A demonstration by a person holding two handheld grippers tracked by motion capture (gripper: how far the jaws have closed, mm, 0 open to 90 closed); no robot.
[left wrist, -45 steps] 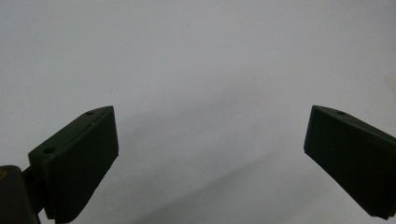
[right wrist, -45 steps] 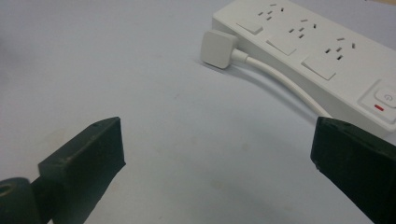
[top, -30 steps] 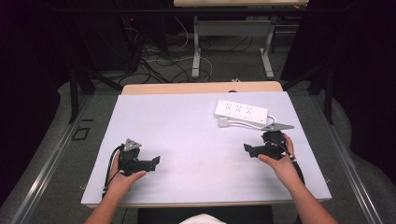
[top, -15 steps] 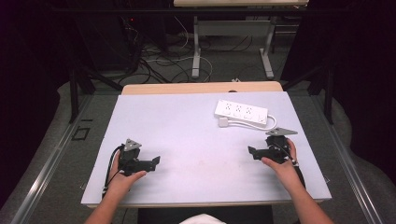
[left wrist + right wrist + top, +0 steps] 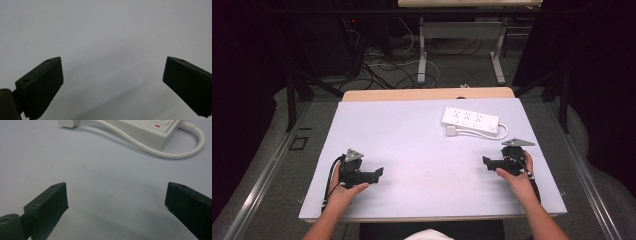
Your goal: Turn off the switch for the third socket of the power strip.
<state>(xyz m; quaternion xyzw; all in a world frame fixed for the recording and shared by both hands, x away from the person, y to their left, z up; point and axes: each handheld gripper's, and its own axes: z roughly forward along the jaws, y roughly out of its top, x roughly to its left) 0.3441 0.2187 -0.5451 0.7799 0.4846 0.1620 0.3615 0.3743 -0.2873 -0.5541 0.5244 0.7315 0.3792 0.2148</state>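
A white power strip (image 5: 470,120) lies at the back right of the pale table (image 5: 422,150), its white cable (image 5: 160,153) looping round to a white plug (image 5: 451,131). The same power strip (image 5: 150,130) crosses the top of the right gripper view. My right gripper (image 5: 486,161) rests near the table's right front, below the strip and apart from it, jaws wide open with nothing between them (image 5: 116,205). My left gripper (image 5: 379,173) sits at the left front, also open over bare table (image 5: 112,82).
A wooden table edge (image 5: 427,94) shows behind the pale top. Beyond it are metal desk legs (image 5: 422,50) and loose cables (image 5: 382,65) on the dark floor. A rail (image 5: 267,175) runs along the table's left side.
The right hand and its gripper drew back toward the front edge, farther from the power strip. The left gripper stayed where it was.
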